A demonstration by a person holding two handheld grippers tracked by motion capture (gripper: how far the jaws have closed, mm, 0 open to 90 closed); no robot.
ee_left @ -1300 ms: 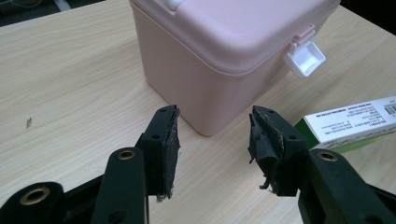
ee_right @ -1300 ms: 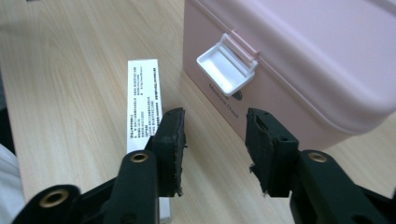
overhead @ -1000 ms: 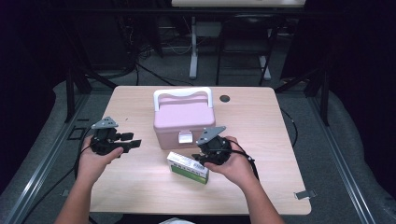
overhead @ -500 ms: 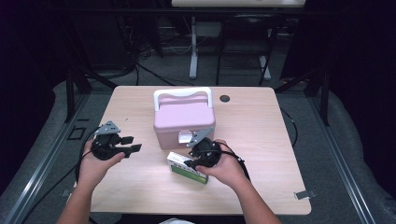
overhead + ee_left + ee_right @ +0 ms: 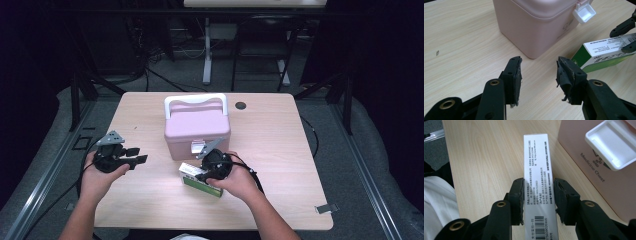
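Observation:
A green and white medicine box (image 5: 195,184) lies on the table just in front of a pink medicine chest (image 5: 197,127). My right gripper (image 5: 201,176) comes down onto the box. In the right gripper view its jaws have been closing and the pads of the right gripper (image 5: 539,200) now press both long sides of the box (image 5: 537,165). My left gripper (image 5: 135,155) hovers left of the chest, pointing toward it. Its jaws (image 5: 539,72) have just been closing, with nothing between them. From the left gripper I see the chest (image 5: 534,25) and the box (image 5: 604,53).
The chest's lid is down and its white latch (image 5: 612,143) is flipped up at the front. A white carry handle (image 5: 196,101) stands on the chest's far side. A dark round grommet (image 5: 240,105) sits near the table's far edge. Bare tabletop (image 5: 280,150) stretches to the right.
My right gripper has moved left and down onto the medicine box and now has it between its jaws. The left hand has hardly moved.

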